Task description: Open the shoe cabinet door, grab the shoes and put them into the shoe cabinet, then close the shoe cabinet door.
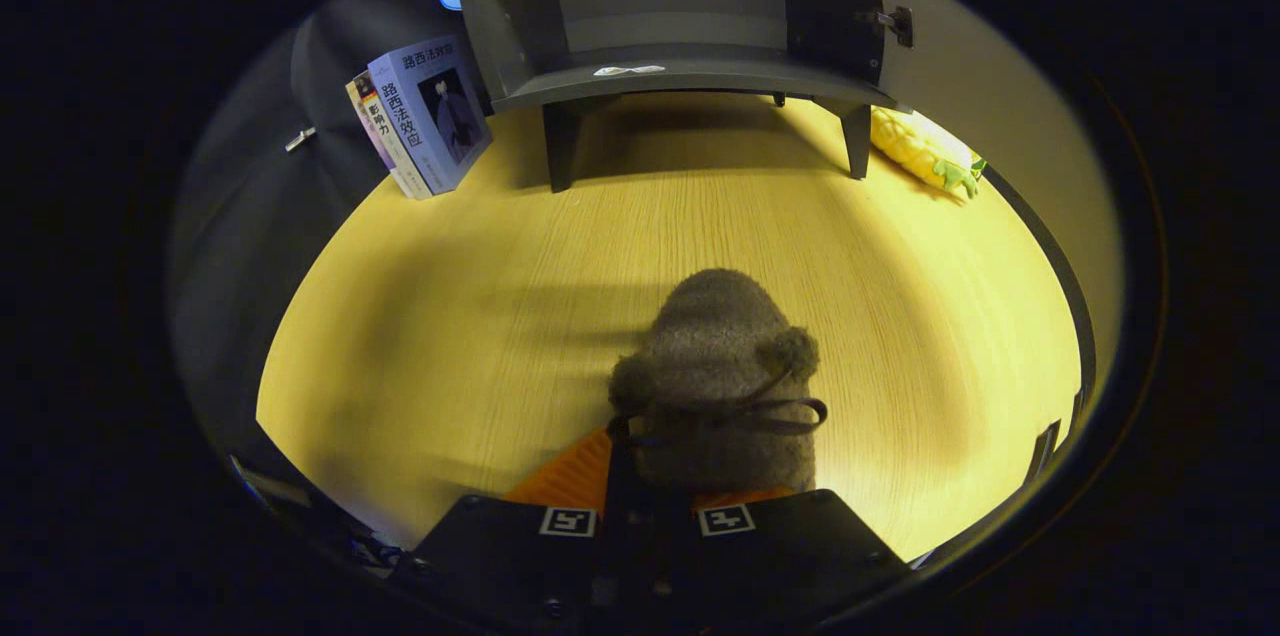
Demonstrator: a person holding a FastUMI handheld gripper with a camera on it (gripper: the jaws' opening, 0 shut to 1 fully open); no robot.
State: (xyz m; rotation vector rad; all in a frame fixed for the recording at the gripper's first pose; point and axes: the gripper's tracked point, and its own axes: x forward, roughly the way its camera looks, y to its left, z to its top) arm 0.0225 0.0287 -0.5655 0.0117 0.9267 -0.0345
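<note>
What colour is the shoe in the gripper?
Grey-brown fuzzy shoe, dark lace; gripper view.

Grey book [432, 112] cover and spine titled 路西法效应, neighbouring book spine [378, 121] 影响力

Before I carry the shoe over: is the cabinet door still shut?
No. The shoe cabinet stands open, its shelves showing, beyond the fuzzy shoe gripped between the gripper's fingers.
</note>
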